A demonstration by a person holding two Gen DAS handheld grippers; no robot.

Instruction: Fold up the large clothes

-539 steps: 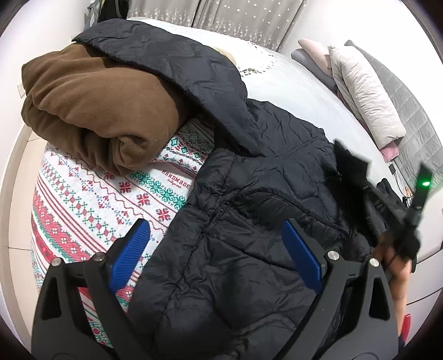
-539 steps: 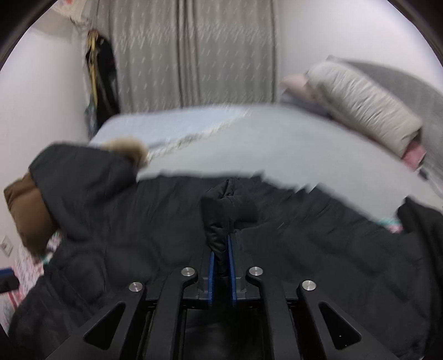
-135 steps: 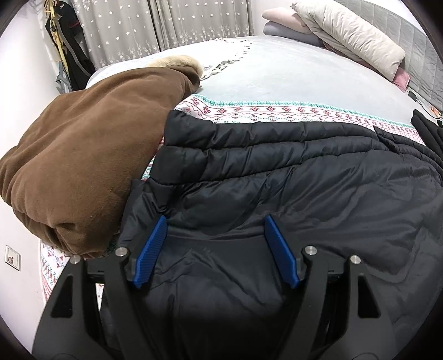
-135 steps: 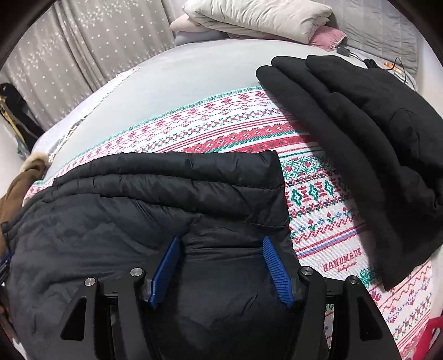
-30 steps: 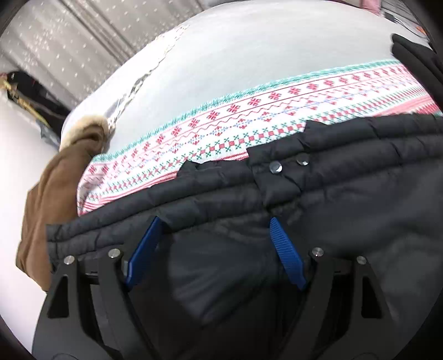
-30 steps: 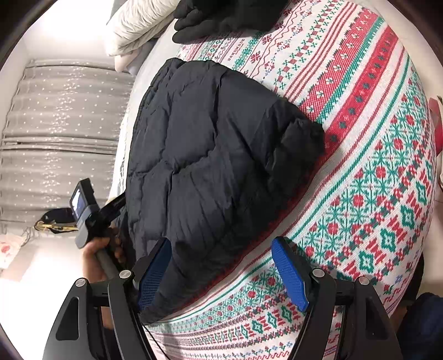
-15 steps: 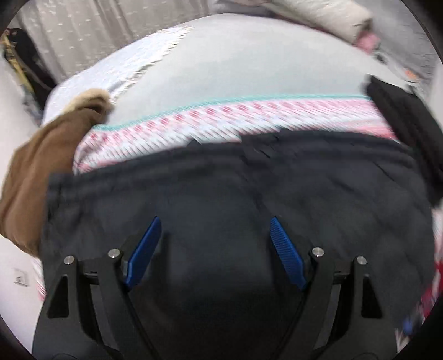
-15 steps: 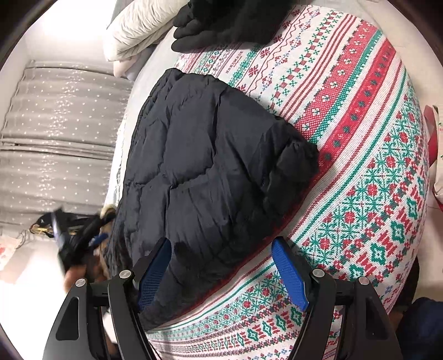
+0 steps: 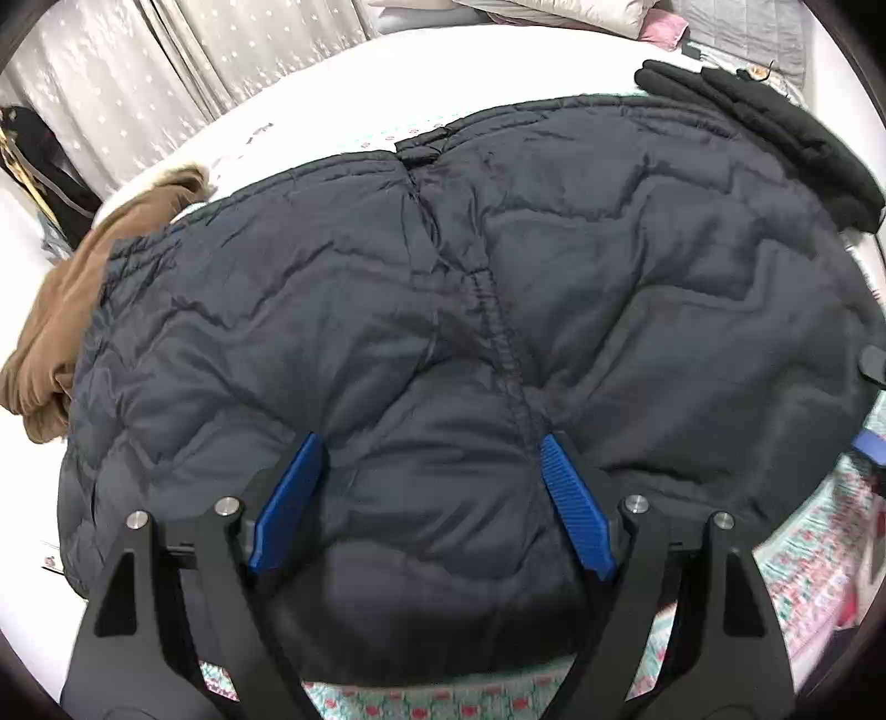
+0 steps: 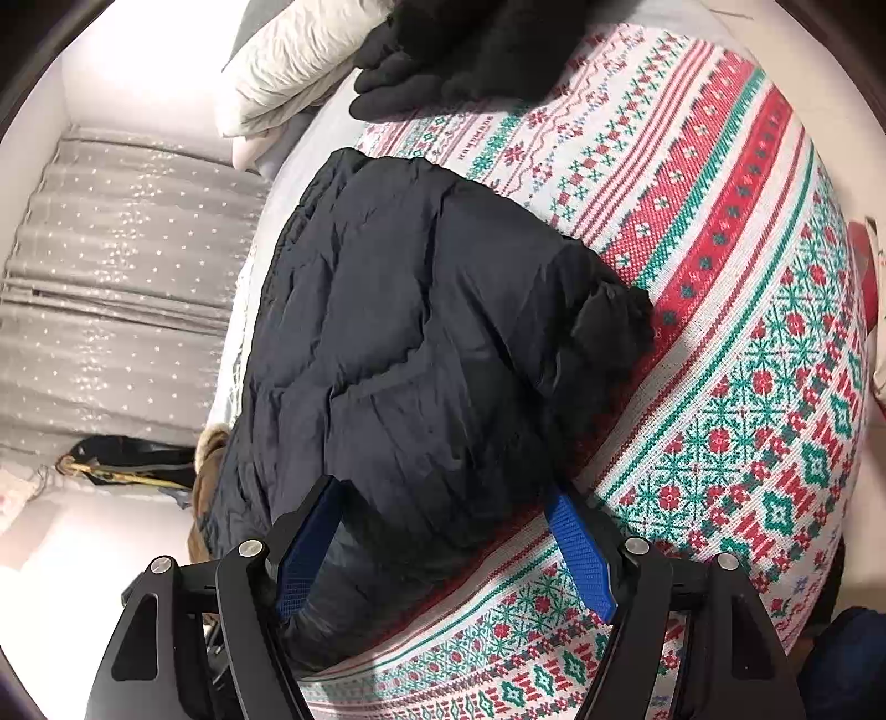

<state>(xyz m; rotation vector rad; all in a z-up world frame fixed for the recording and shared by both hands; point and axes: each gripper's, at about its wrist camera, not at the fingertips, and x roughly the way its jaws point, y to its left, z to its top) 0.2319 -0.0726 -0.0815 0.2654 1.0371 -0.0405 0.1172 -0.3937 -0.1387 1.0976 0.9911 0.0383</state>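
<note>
A black puffer jacket (image 9: 470, 310) lies folded into a thick bundle on the patterned blanket (image 10: 747, 387); it also shows in the right wrist view (image 10: 421, 354). My left gripper (image 9: 429, 476) is open and empty, its blue pads just above the jacket's near edge. My right gripper (image 10: 443, 531) is open and empty, straddling the jacket's near corner, with its right pad over the blanket.
A folded brown garment (image 9: 61, 299) lies against the jacket's left side. A folded black garment (image 9: 775, 116) lies at the far right; it also shows in the right wrist view (image 10: 470, 50). Pillows (image 10: 293, 61) sit at the bed's head, curtains (image 9: 166, 72) behind.
The left gripper has pulled back and risen, so the whole folded jacket now fills its view. The right gripper has moved slightly closer to the jacket's corner. Both stay open.
</note>
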